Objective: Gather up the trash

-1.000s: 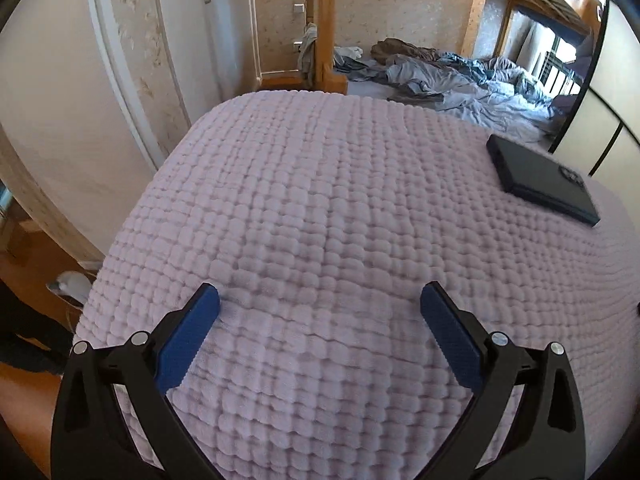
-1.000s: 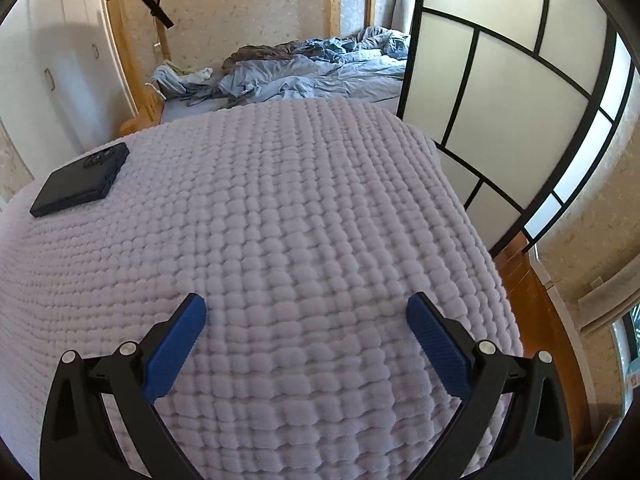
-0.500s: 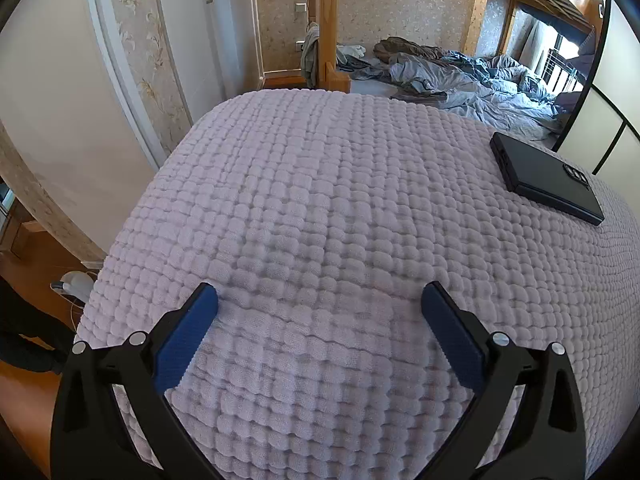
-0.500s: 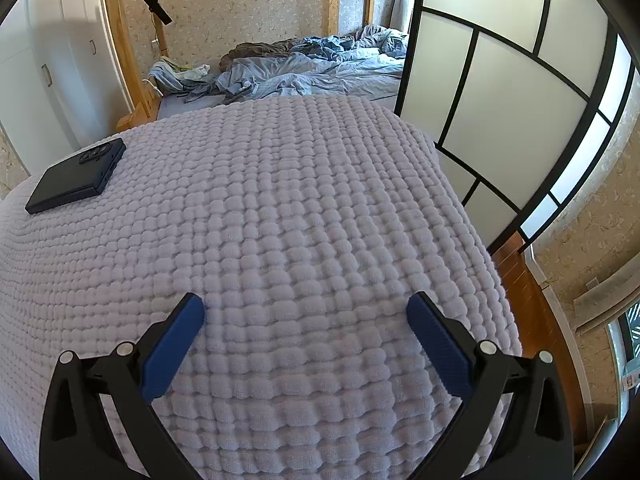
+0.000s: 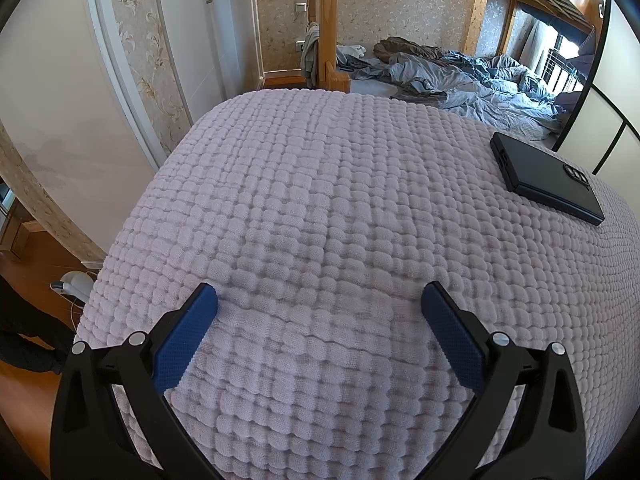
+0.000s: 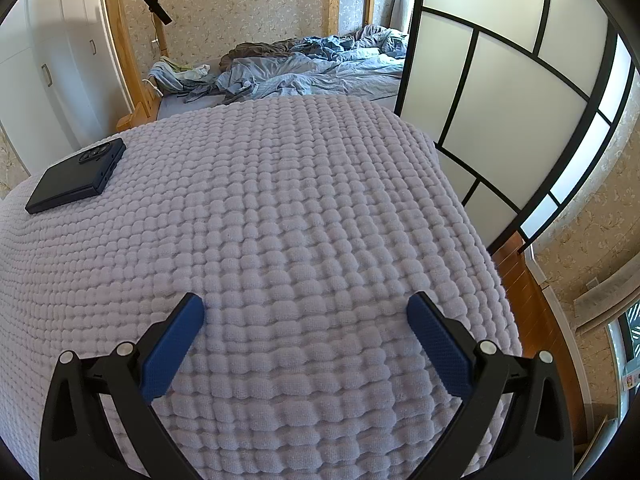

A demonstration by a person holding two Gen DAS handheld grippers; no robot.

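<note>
My left gripper is open and empty, held low over a lilac quilted bedspread. My right gripper is open and empty over the same bedspread. A dark phone lies flat on the bedspread, at the far right in the left wrist view and at the far left in the right wrist view. I see no trash in either view.
A bunk bed with a wooden post and rumpled blue bedding stands beyond the bedspread. A panelled sliding screen runs along the right. White wardrobe doors and wooden floor flank the bed.
Both grippers have tilted and drawn back a little; the phone and far bed sit slightly lower in both views. Both grippers stay open.
</note>
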